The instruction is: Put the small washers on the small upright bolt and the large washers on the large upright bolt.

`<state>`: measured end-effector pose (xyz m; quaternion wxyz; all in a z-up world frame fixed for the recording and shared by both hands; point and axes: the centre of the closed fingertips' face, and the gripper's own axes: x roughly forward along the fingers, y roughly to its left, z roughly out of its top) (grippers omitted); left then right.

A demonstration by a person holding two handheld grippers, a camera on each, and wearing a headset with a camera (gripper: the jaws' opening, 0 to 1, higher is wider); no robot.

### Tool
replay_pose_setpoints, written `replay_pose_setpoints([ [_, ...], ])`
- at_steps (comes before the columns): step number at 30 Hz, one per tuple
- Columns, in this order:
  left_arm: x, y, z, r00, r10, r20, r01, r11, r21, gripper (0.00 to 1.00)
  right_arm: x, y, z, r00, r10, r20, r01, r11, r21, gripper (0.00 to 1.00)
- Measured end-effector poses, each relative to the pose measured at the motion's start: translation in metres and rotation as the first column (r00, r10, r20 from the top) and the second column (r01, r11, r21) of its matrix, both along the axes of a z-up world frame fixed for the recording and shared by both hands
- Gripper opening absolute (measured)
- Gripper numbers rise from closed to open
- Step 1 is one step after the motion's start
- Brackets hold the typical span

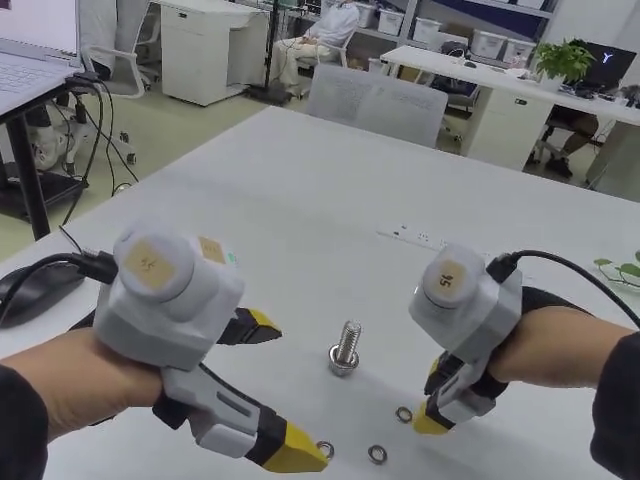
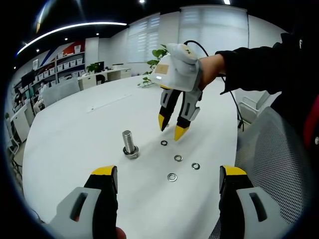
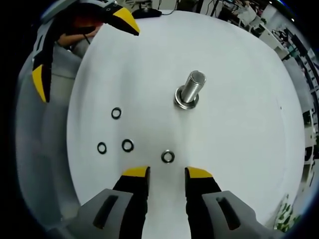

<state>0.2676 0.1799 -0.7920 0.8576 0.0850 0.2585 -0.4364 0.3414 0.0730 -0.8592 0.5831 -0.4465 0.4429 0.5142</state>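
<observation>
One steel bolt [image 1: 345,347] [image 2: 129,144] [image 3: 190,91] stands upright on its head on the white table [image 1: 300,200]. Several small washers lie flat in front of it, among them one [image 1: 403,414] [image 3: 168,156] just ahead of my right gripper's tips. My right gripper [image 1: 432,400] [image 2: 170,127] [image 3: 167,173] hovers low over that washer, tips pointing down, jaws a little apart with nothing between them. My left gripper [image 1: 280,390] [image 2: 169,172] [image 3: 82,50] is wide open and holds nothing, left of the bolt, with another washer [image 1: 325,450] [image 2: 172,177] near its lower tip.
A dark mouse [image 1: 35,285] with its cable lies at the table's left edge. A flat white strip [image 1: 415,237] lies beyond the bolt. A grey chair [image 1: 375,100] stands at the table's far edge, and plant leaves [image 1: 625,268] show at the right.
</observation>
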Motion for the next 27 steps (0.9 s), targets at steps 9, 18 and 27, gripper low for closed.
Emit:
replay_pose_setpoints([
  [9,-0.001,0.001,-0.001,1.000,-0.003,-0.005,0.003,1.000,0.002,0.84,0.001,0.004,-0.005,1.000,0.000,-0.009,0.000,1.000,0.003,0.28],
  [18,0.000,0.001,-0.002,1.000,0.001,-0.006,-0.001,1.000,0.002,0.84,0.001,0.007,-0.011,1.000,0.011,-0.020,-0.011,1.000,-0.002,0.28],
  [27,0.000,0.003,-0.002,1.000,0.006,-0.007,-0.006,1.000,-0.001,0.84,0.001,0.012,-0.017,0.999,0.023,-0.032,-0.023,1.000,-0.010,0.28],
])
